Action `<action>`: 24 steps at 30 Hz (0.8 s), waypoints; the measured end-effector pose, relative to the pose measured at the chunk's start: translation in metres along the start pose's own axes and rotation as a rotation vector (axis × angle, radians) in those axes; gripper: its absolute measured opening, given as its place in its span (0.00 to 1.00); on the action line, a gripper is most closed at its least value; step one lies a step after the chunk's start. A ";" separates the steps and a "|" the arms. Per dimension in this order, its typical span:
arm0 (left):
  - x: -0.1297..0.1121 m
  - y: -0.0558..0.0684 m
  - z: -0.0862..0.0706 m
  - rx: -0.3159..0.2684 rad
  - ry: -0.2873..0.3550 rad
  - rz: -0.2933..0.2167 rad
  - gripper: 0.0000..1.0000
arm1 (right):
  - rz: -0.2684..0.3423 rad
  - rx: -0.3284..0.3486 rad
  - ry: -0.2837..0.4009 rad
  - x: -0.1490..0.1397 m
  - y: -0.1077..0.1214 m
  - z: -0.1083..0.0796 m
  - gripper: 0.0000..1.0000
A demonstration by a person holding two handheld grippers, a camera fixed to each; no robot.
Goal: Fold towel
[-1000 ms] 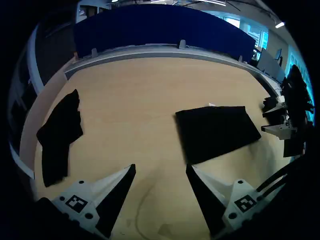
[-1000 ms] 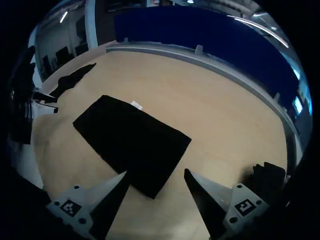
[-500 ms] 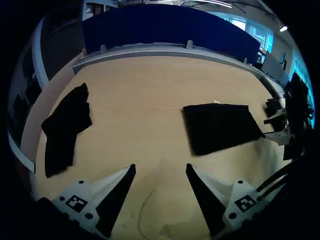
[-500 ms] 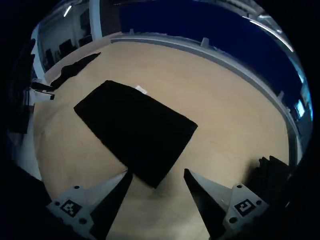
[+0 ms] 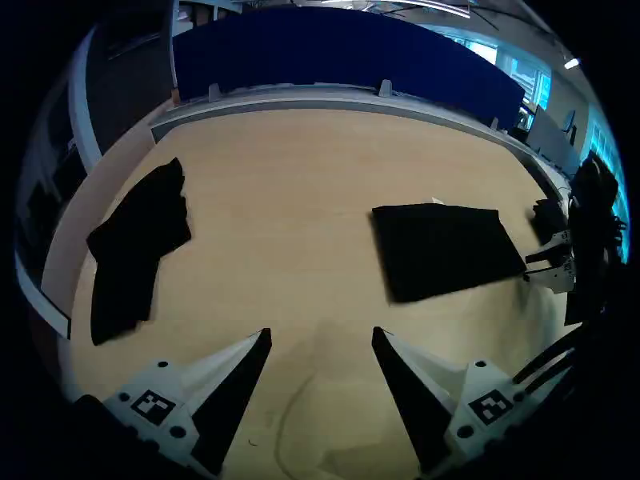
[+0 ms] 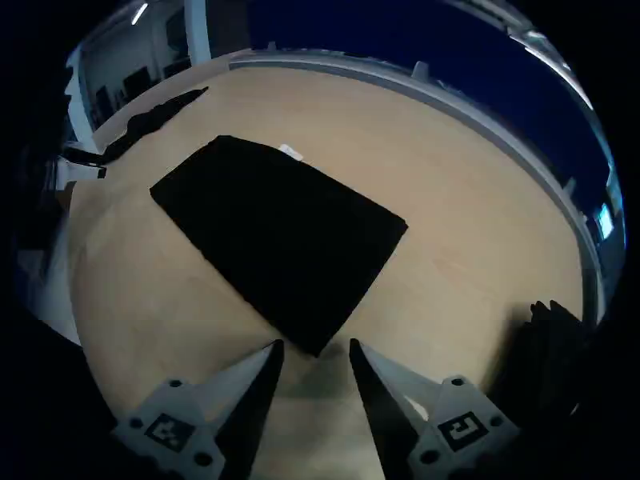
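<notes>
Right gripper view: the black towel (image 6: 280,232) lay flat on the pale wooden bench (image 6: 464,216), folded into a neat rectangle set at a slant, with a small white tag (image 6: 292,150) peeking out at its far edge. Its nearest corner pointed straight at the right gripper (image 6: 315,344), whose two fingers stood only narrowly apart with that corner just ahead of the gap between their tips. Whether they touched the fabric could not be told; nothing was clamped between them. A dark heap (image 6: 552,352) sat at the bench's right edge, too shadowed to make out, and a crumpled black cloth (image 6: 160,120) lay well apart on the far left.

In the left gripper view the towel (image 5: 444,250) rested to the right of centre, its tag (image 5: 436,200) at the far edge. The right gripper (image 5: 528,268) was just beside the towel's right-hand corner, carried by a dark sleeve (image 5: 592,216). The left gripper (image 5: 320,332) hovered over bare bench (image 5: 296,192), fingers spread wide and holding nothing, well short of the towel. The crumpled black cloth (image 5: 132,244) sprawled near the left edge, and a blue partition (image 5: 344,56) ran along the back.
</notes>
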State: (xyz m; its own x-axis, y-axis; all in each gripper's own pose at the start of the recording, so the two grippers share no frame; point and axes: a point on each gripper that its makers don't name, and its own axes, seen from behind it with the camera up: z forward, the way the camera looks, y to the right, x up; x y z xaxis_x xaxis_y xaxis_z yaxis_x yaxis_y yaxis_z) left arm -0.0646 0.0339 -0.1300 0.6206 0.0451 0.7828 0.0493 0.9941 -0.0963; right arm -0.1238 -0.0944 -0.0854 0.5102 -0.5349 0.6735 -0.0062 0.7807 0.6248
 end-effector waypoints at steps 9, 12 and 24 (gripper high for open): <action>-0.002 -0.004 -0.001 0.004 -0.003 -0.004 0.93 | 0.005 0.017 -0.011 -0.005 -0.005 0.002 0.25; -0.004 -0.005 -0.001 0.005 -0.006 -0.007 0.93 | -0.002 0.017 -0.016 -0.007 -0.005 0.002 0.22; -0.008 -0.006 -0.005 0.007 -0.007 -0.014 0.93 | -0.018 0.018 -0.005 -0.002 -0.004 0.002 0.02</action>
State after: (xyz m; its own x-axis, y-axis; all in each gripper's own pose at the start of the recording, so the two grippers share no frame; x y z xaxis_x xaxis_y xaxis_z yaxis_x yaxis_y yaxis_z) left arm -0.0659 0.0271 -0.1386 0.6140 0.0314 0.7887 0.0523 0.9954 -0.0803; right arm -0.1265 -0.0972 -0.0888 0.5063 -0.5507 0.6636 -0.0126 0.7647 0.6443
